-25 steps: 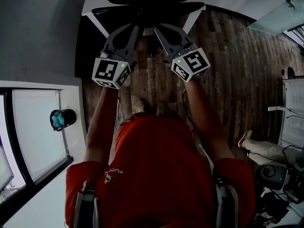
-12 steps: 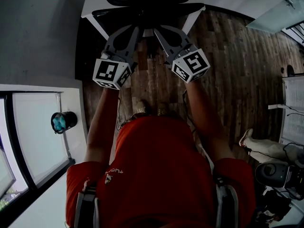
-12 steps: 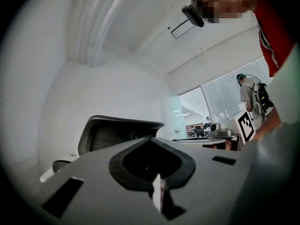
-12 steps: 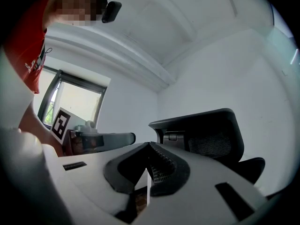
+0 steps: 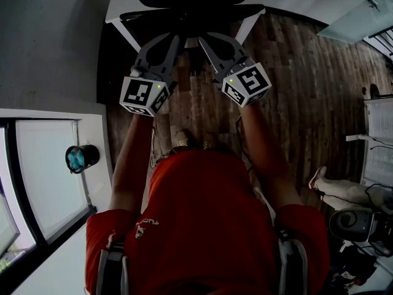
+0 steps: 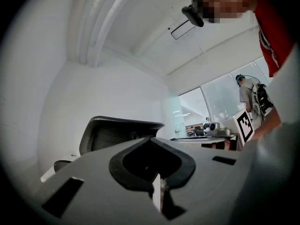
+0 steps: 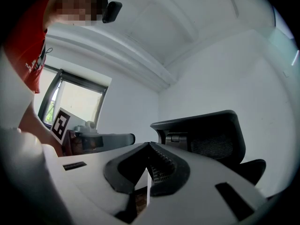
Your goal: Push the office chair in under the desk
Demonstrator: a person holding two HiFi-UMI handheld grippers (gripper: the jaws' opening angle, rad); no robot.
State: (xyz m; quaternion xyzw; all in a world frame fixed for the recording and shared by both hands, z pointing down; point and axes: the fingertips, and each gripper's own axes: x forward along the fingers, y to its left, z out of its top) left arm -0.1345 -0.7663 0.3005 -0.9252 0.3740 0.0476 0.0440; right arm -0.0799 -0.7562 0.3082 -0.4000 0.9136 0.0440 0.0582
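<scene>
In the head view the black office chair (image 5: 191,10) stands at the top, against the white desk (image 5: 120,3), its backrest facing me. Both grippers reach forward side by side over the wooden floor. My left gripper (image 5: 176,38) and my right gripper (image 5: 204,38) are shut and hold nothing. Their tips lie at the lower edge of the backrest; contact cannot be told. The left gripper view shows its closed tips (image 6: 152,140) with the mesh backrest (image 6: 117,132) beyond to the left. In the right gripper view the closed tips (image 7: 149,145) point just left of the backrest (image 7: 206,135).
A grey wall (image 5: 49,42) and a white window ledge (image 5: 92,128) with a dark cup (image 5: 81,157) run along the left. Wooden floor (image 5: 307,91) spreads to the right. Another person's shoe (image 5: 318,180), cables and dark equipment (image 5: 353,226) sit at the lower right.
</scene>
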